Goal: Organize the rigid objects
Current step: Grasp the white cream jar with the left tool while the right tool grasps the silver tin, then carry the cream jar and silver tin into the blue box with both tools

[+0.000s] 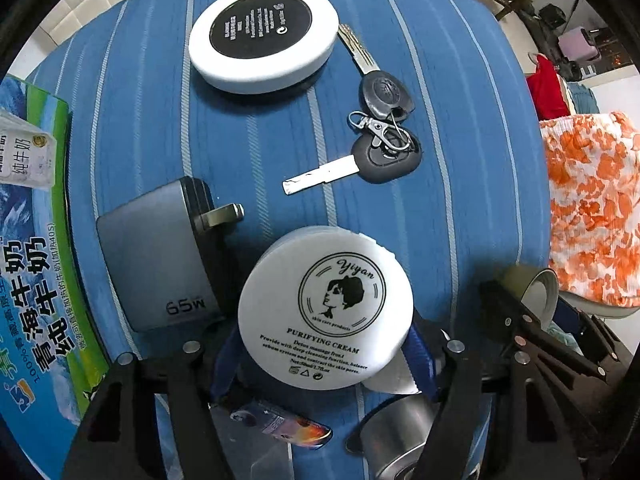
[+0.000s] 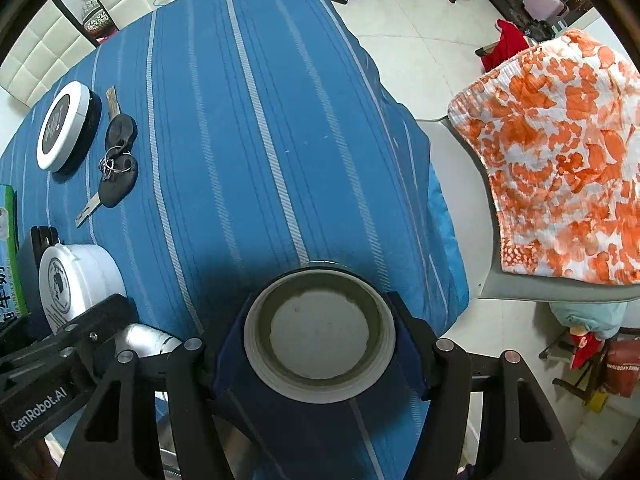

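My left gripper is shut on a white "Purifying Cream" jar, held above the blue striped cloth; the jar also shows in the right wrist view. My right gripper is shut on a round jar with a white base facing the camera; it also shows in the left wrist view. On the cloth lie a white round tin with a black label, two black car keys on a ring and a grey 65W charger.
A blue and green milk carton box lies at the left edge. A silver cylinder and a small colourful tube lie under the left gripper. An orange-patterned cloth on a chair stands right of the table.
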Available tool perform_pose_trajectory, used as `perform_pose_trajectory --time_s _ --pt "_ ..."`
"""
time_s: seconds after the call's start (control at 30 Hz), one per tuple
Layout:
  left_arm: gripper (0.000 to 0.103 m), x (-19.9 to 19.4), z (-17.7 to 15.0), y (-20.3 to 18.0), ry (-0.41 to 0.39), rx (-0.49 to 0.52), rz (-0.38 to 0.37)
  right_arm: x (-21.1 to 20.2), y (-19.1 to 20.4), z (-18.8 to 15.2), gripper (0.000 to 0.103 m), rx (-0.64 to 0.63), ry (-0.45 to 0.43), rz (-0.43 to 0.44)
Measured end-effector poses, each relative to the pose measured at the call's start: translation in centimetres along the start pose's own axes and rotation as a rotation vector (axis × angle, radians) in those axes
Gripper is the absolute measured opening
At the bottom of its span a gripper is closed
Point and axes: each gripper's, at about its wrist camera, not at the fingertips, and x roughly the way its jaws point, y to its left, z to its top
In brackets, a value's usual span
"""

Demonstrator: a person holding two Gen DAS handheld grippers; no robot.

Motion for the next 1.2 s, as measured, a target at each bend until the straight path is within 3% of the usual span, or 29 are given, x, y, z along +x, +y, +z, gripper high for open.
perform_pose_trajectory --time_s 0.33,0.4,0.67,0.9,1.2 --pt "0.065 -2.8 -2.2 -0.8 -0.113 0.098 0.037 -2.0 0.4 -1.6 0.067 -0.028 -0.065 -0.024" --pt "0.065 -3.5 -2.6 -1.0 -0.136 0.115 0.044 -2.7 0.4 -1.9 0.067 -0.005 -0.089 -0.060" --pt "0.065 -7.9 -4.3 -0.7 -0.225 0.109 -0.016 -8.2 2.5 -3.8 0.067 0.005 -0.167 0.040" --pt "0.065 -14.9 -6.9 3.8 -0.349 0.059 -0.038 -15.8 10.5 -7.0 0.067 -0.104 -0.273 0.130" --pt "0.065 -21.0 -10.0 13.6 -0.448 -0.027 0.098 -21.8 23.4 -10.8 0.067 -0.184 -0.350 0.178"
